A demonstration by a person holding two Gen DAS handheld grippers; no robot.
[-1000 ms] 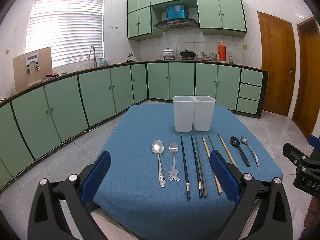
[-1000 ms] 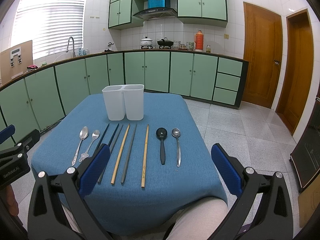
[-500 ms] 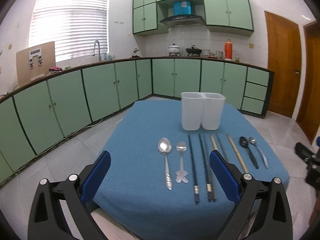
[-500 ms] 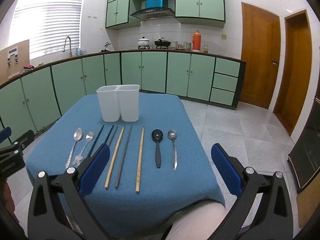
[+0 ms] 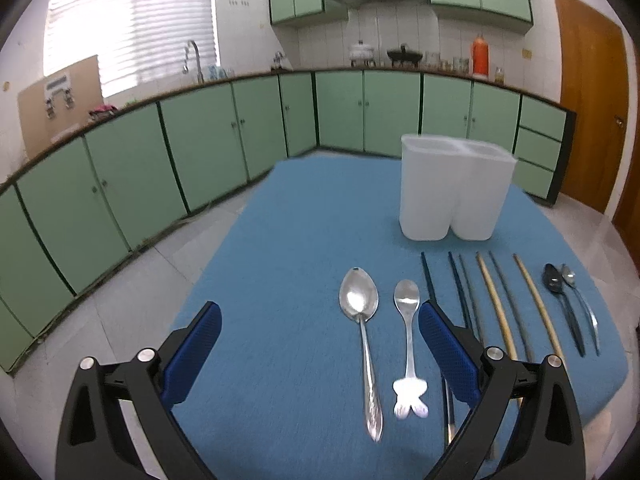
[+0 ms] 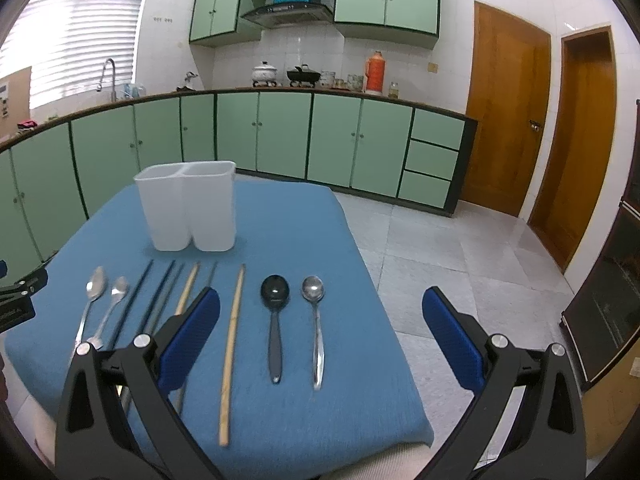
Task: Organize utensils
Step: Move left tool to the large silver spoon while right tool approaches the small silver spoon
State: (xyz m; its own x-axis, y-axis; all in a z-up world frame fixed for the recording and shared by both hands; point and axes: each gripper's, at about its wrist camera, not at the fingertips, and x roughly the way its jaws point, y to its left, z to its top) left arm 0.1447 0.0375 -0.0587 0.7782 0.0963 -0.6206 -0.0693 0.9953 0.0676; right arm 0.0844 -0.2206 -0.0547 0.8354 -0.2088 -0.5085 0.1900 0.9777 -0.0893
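Green cabinets ring a blue-clothed surface (image 6: 304, 240) where spoons and chopsticks lie in a row just before the white two-compartment holder (image 6: 188, 208). Both tongs, left (image 5: 318, 354) and right (image 6: 320, 340), gape wide, empty. Light, stiff, probably slippery, the large steel spoon (image 5: 362, 328) looks best pinched mid-handle.
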